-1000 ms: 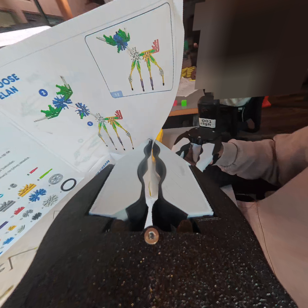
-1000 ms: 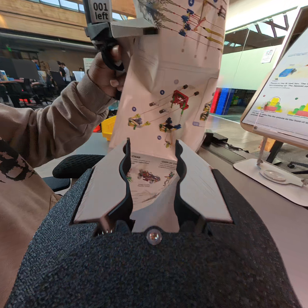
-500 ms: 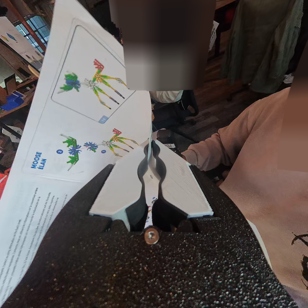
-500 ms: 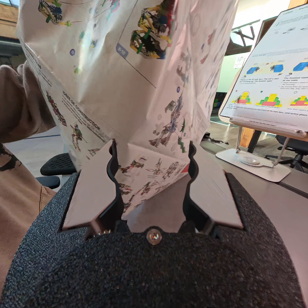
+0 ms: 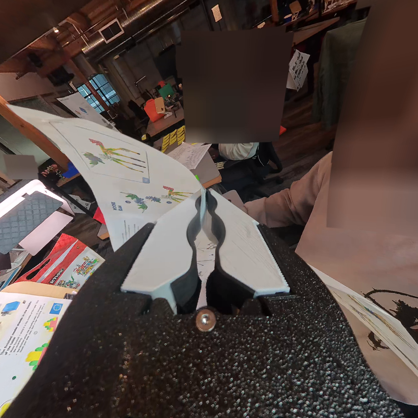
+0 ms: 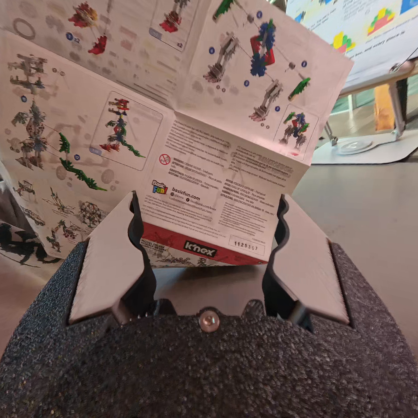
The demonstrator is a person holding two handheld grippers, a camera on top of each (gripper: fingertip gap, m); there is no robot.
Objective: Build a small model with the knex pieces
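A large folded instruction sheet (image 5: pixel 126 172) printed with coloured toy-model pictures hangs in the air. My left gripper (image 5: pixel 204 196) is shut on its edge, and the paper runs between the two white fingers (image 5: pixel 162 244) and curves away to the left. In the right wrist view the same sheet (image 6: pixel 181 113) fills most of the picture, creased and unfolded. My right gripper (image 6: pixel 207 199) is open wide, and the sheet's lower corner hangs between the fingers (image 6: pixel 106 253) without touching either that I can see.
A grey table (image 6: pixel 362 214) lies under the right gripper, with a stand holding a printed card (image 6: pixel 366 40) at the far right. In the left wrist view a red toy package (image 5: pixel 63 264) and another printed card (image 5: pixel 22 328) lie at lower left. A person's beige sleeve (image 5: pixel 282 208) is behind. There is about 40 cm between the tips of the two grippers.
The left gripper has swung with the sheet, which now curves flatter to the left. The sheet has come closer to the right gripper, whose fingers have opened wider around its lower corner.
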